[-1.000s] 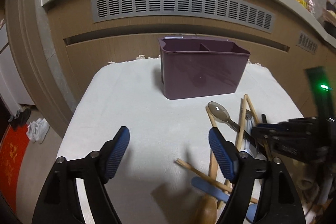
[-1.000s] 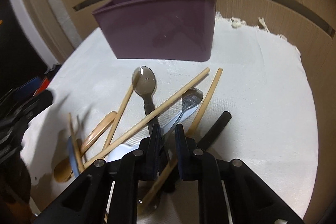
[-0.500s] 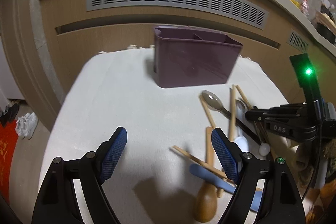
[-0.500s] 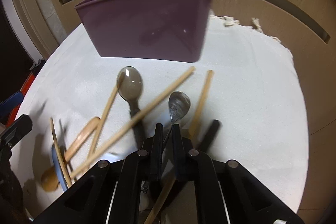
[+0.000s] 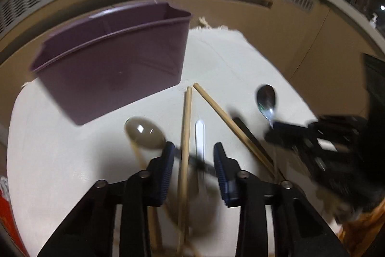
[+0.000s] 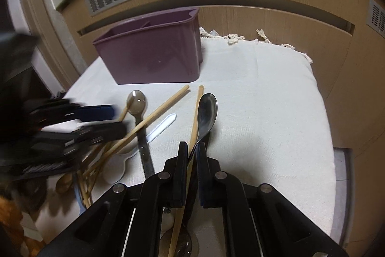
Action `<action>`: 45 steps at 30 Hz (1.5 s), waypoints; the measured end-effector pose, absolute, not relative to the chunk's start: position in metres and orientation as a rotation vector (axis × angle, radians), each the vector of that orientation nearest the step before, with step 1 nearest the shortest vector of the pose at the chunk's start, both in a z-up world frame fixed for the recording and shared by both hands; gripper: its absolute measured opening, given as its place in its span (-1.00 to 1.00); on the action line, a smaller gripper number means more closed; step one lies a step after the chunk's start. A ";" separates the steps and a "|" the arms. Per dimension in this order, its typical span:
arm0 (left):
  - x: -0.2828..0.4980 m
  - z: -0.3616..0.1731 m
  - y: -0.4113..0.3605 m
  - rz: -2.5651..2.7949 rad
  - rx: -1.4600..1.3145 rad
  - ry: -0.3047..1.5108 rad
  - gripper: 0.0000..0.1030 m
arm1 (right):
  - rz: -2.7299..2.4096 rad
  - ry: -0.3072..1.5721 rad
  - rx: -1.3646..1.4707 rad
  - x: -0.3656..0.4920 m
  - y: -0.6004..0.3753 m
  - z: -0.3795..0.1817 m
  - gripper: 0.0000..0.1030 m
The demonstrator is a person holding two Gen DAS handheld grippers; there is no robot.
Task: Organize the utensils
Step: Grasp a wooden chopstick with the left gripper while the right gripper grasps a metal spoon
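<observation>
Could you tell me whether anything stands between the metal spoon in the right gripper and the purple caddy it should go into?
Nothing visible does. The right gripper is shut on the metal spoon, and only bare white cloth lies between it and the purple caddy. One chopstick lies alongside the spoon, not across its path.

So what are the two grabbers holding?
Right gripper pinches the metal spoon by its handle. Left gripper holds nothing yet.

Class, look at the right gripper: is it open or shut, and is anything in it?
Shut. The right gripper has its jaws clamped on the metal spoon's handle, bowl pointing toward the purple caddy.
</observation>
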State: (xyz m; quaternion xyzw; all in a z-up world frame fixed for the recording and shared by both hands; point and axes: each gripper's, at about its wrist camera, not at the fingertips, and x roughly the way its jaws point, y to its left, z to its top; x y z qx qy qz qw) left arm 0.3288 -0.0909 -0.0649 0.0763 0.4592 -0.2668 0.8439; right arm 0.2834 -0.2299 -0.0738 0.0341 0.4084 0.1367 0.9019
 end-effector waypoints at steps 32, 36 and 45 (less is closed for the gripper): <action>0.299 -0.046 -0.030 -0.405 0.017 0.737 -0.87 | 0.163 0.876 0.043 0.313 -0.239 -0.087 0.01; 0.282 -0.034 0.001 -0.402 -0.034 0.676 -0.86 | 0.135 0.924 0.059 0.331 -0.233 -0.094 0.00; 0.255 -0.021 0.035 -0.419 -0.125 0.604 -0.84 | 0.151 0.954 -0.017 0.331 -0.208 -0.088 -0.54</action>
